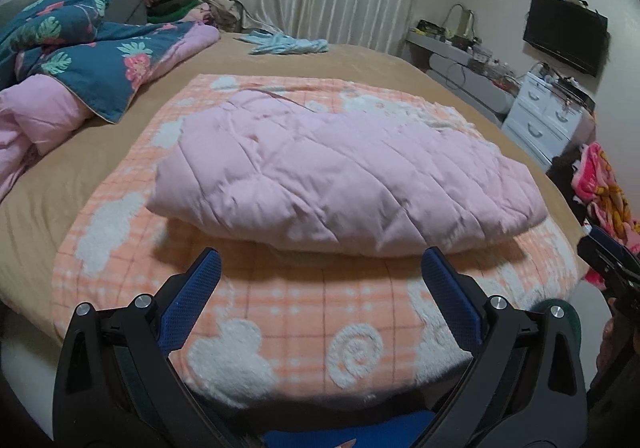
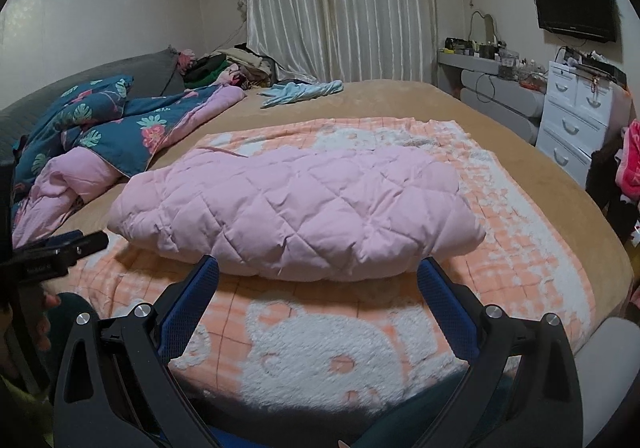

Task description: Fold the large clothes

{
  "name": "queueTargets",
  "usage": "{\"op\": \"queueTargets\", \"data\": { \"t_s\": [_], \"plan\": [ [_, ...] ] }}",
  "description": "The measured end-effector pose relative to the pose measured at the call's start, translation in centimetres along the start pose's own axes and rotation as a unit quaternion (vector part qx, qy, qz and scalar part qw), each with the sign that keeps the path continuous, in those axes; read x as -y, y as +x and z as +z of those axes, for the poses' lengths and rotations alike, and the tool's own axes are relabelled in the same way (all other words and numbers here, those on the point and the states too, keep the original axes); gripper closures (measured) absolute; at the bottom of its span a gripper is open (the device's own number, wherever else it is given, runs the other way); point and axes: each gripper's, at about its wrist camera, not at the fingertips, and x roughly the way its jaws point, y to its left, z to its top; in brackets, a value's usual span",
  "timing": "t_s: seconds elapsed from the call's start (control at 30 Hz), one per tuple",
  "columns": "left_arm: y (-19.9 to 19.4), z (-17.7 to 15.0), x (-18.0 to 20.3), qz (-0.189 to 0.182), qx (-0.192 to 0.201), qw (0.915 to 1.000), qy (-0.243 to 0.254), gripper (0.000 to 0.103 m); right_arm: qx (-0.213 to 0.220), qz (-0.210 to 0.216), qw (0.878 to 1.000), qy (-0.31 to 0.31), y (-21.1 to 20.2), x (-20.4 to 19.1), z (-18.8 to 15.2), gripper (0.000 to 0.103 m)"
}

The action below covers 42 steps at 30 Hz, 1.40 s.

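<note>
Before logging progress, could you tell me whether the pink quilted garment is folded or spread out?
Folded: the pink quilted garment lies as a compact, thick bundle on the orange blanket.

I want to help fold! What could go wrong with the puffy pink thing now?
The pink quilted garment is puffy, so its fold might spring open. It lies on the orange blanket; the open left hand-held gripper or right hand-held gripper could pinch the blanket too and drag it along.

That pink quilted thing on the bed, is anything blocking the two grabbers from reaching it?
Nothing visible. The pink quilted garment lies folded on the orange blanket, and only bare blanket lies between it and the open left gripper and right gripper.
</note>
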Motion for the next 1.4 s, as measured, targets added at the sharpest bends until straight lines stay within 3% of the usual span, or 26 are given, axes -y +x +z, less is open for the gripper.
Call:
{"op": "queueTargets", "data": {
  "t_s": [0.23,1.4],
  "plan": [
    [-0.2,-0.7,1.2,-0.007,-0.003,0.9998,0.018,0.009,-0.023,0.013,1.0,0.002,0.7,-1.0,-0.8,0.004],
    [-0.8,-0.3,1.3,0.005,0.003,0.9997,0.022,0.009,-0.015,0.018,1.0,-0.016,0.2,-2.1,-0.4,0.004]
  ]
}}
